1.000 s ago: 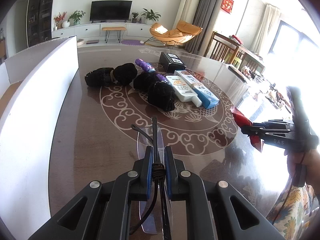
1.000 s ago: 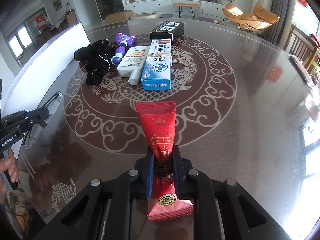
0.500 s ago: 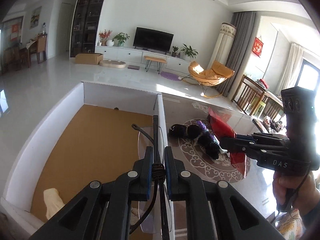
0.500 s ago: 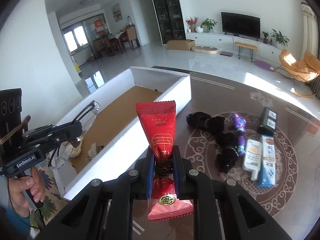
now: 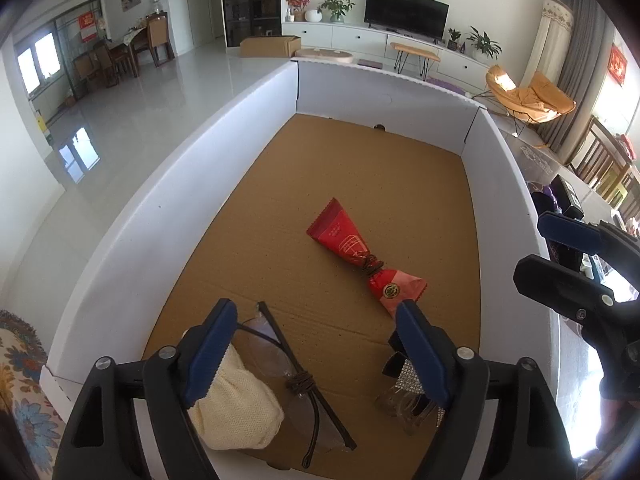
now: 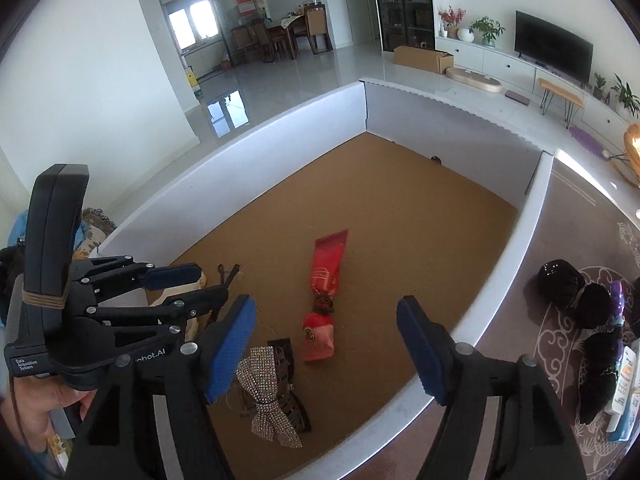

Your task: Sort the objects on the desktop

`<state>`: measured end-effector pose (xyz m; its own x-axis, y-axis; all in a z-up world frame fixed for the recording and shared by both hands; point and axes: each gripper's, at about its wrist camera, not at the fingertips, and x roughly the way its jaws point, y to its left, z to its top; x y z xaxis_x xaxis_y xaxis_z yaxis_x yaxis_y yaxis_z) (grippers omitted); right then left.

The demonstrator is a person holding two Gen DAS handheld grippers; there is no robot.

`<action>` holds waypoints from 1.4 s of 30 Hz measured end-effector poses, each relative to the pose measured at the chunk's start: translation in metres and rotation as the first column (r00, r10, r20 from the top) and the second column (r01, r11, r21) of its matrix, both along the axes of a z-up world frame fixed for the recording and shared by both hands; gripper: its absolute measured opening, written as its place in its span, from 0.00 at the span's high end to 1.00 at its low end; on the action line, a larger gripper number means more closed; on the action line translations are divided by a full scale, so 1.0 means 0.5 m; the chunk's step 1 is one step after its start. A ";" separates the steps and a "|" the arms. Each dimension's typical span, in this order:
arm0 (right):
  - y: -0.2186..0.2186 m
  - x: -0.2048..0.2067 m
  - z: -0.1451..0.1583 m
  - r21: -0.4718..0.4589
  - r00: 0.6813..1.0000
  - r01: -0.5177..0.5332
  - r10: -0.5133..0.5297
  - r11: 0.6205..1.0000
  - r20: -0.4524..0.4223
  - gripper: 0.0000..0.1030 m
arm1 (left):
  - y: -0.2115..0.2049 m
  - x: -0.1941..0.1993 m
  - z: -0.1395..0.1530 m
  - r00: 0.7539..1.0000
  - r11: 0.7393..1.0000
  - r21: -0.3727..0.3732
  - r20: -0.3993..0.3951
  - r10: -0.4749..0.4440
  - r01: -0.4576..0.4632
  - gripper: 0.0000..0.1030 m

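A white-walled box (image 5: 500,168) with a brown cardboard floor fills both views. A red tube (image 5: 354,246) lies on its floor, also in the right wrist view (image 6: 324,284). Glasses (image 5: 296,376) lie at the near end beside a cream cloth (image 5: 236,404). A rhinestone bow clip (image 6: 266,392) lies near them, also in the left wrist view (image 5: 408,390). My left gripper (image 5: 316,354) is open and empty above the glasses. My right gripper (image 6: 326,344) is open and empty above the tube and the clip.
On the brown patterned table (image 6: 568,240) right of the box lie black fuzzy items (image 6: 576,292), a purple object (image 6: 618,300) and white and blue packs (image 6: 624,396). The box wall (image 6: 516,248) stands between them and the box floor.
Both grippers moved from above the table to over the box and opened. The glasses dropped from the left gripper and the red tube from the right; both now lie on the box floor.
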<state>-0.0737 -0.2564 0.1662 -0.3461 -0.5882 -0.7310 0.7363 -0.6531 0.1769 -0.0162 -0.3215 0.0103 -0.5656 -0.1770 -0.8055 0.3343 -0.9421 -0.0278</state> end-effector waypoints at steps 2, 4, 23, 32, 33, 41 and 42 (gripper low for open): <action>0.053 0.014 0.020 -0.044 0.997 0.028 -0.031 0.999 -0.070 0.22 | 0.038 0.006 0.023 0.998 1.000 -0.002 -0.059 -0.029 0.029 0.16; 0.122 0.029 0.040 -0.090 0.985 0.067 -0.080 0.994 -0.151 0.13 | 0.093 0.005 0.046 0.990 0.996 0.012 -0.112 -0.082 0.084 0.16; 0.781 0.042 -0.180 0.211 0.778 0.628 -0.606 0.749 -0.164 0.02 | 0.656 -0.122 -0.115 0.880 0.880 0.026 -0.045 -0.472 0.473 0.14; 0.803 0.003 -0.218 0.207 0.730 0.676 -0.681 0.707 -0.058 0.00 | 0.666 -0.259 -0.171 0.932 0.932 -0.026 0.020 -0.361 0.361 0.00; 0.803 0.000 -0.219 0.207 0.725 0.681 -0.686 0.702 -0.060 0.00 | 0.663 -0.265 -0.170 0.937 0.937 -0.025 0.018 -0.349 0.350 0.00; 0.799 0.001 -0.218 0.207 0.725 0.682 -0.686 0.701 -0.063 0.00 | 0.660 -0.259 -0.167 0.937 0.937 -0.026 0.018 -0.348 0.348 0.00; 0.799 0.000 -0.218 0.207 0.725 0.682 -0.686 0.701 -0.063 0.00 | 0.660 -0.259 -0.167 0.937 0.937 -0.026 0.018 -0.348 0.348 0.00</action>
